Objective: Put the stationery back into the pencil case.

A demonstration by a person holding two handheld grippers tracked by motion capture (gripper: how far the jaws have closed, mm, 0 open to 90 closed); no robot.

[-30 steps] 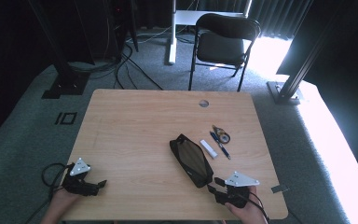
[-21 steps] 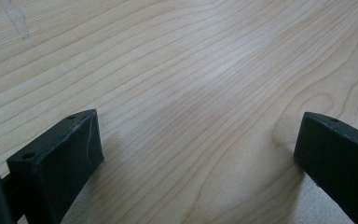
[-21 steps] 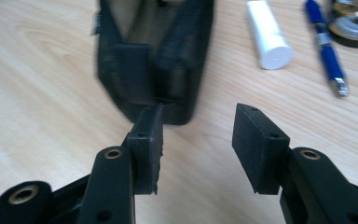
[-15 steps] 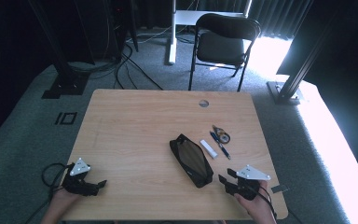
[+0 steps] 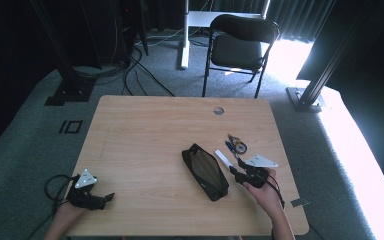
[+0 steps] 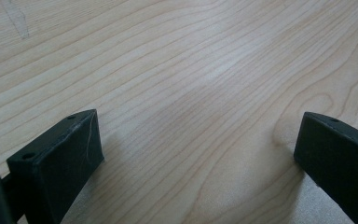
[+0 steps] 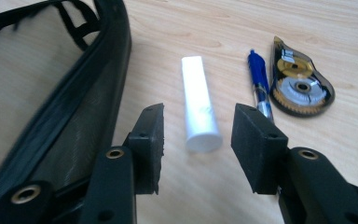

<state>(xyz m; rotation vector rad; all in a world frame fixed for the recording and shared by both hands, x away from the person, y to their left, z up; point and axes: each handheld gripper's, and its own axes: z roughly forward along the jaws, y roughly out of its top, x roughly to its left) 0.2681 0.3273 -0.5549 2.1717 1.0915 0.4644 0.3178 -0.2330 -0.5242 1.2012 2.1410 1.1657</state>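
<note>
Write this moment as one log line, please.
right tongs: open, either side of white stick | left tongs: open over bare table | mesh pouch: untouched

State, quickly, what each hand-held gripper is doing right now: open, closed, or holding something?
Left hand-held gripper: open, empty, over bare table.
Right hand-held gripper: open, jaws either side of the white stick, not gripping.

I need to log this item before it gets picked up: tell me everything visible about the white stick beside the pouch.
The white stick is a plain, smooth, rounded bar, plastic-looking and unmarked. It lies flat on the wooden table between the black mesh pouch and the blue pen, touching neither. The right gripper is open around its near end.
</note>
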